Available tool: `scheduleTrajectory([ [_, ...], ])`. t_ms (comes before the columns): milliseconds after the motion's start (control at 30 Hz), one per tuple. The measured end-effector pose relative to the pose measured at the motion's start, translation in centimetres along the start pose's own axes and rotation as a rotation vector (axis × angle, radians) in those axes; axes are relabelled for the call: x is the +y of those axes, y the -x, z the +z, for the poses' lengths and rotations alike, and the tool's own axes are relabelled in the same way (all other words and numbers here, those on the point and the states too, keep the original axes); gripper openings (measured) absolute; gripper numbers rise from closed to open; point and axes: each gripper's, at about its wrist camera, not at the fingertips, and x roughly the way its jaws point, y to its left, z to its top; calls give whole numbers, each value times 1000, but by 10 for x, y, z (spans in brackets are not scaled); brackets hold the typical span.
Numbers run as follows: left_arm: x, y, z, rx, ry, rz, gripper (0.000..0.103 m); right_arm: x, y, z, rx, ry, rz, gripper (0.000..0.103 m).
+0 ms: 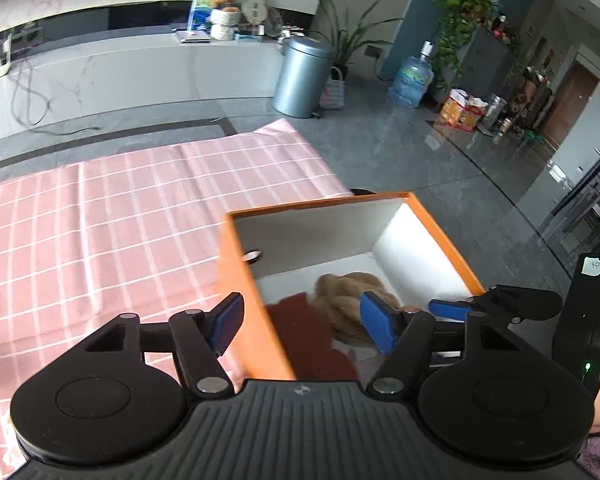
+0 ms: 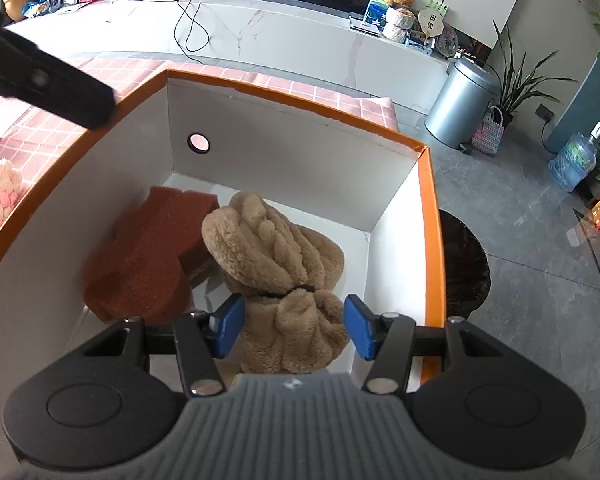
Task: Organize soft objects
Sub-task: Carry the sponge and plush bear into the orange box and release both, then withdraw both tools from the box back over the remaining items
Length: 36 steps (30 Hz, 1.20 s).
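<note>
- Tan plush bundle [image 2: 272, 264] lies inside the orange box [image 2: 430, 216], beside a rust-red sponge [image 2: 140, 264].
- My right tool [image 2: 294, 328] is spread around its tied end, pads not pressing.
- My left tool [image 1: 300, 320] is spread, straddling the box's wall.

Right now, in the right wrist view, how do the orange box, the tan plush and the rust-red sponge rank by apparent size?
1. Orange box, clearly largest.
2. Tan plush.
3. Rust-red sponge, close to the plush, so that order is unsure.

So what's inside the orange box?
Inside the orange box lie a fluffy tan plush bundle tied with a black band, and a reddish-brown sponge beside it. The box floor under them is hidden.
</note>
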Motion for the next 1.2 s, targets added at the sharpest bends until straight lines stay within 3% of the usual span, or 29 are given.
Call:
scheduleTrajectory([
  [67, 9, 2, -3, 17, 25, -8, 71, 1, -1, 1, 3, 4, -9, 47],
  [133, 17, 0, -7, 43, 58, -28, 67, 2, -4, 3, 16, 1, 11, 27],
  [200, 22, -2, -13, 59, 80, -45, 61, 2, -6, 5, 33, -18, 21, 24],
  [333, 26, -8, -22, 79, 99, -69, 53, 11, -4, 13, 21, -31, 42, 0],
  [467, 27, -14, -24, 95, 104, -98, 43, 17, -4, 23, 23, -68, 101, 0],
  [700, 27, -16, -29, 82, 122, -109, 43, 29, -23, 23, 93, -120, 129, 0],
  [933, 32, 0, -41, 31, 126, -97, 43, 32, 5, 21, 46, -116, 123, 5],
  [1133, 29, 28, -57, -53, 78, -65, 43, 44, 49, 9, -65, -163, 87, 6],
  [1200, 28, 40, -64, -85, 64, -61, 43, 54, 66, 2, -120, -168, 76, 14],
])
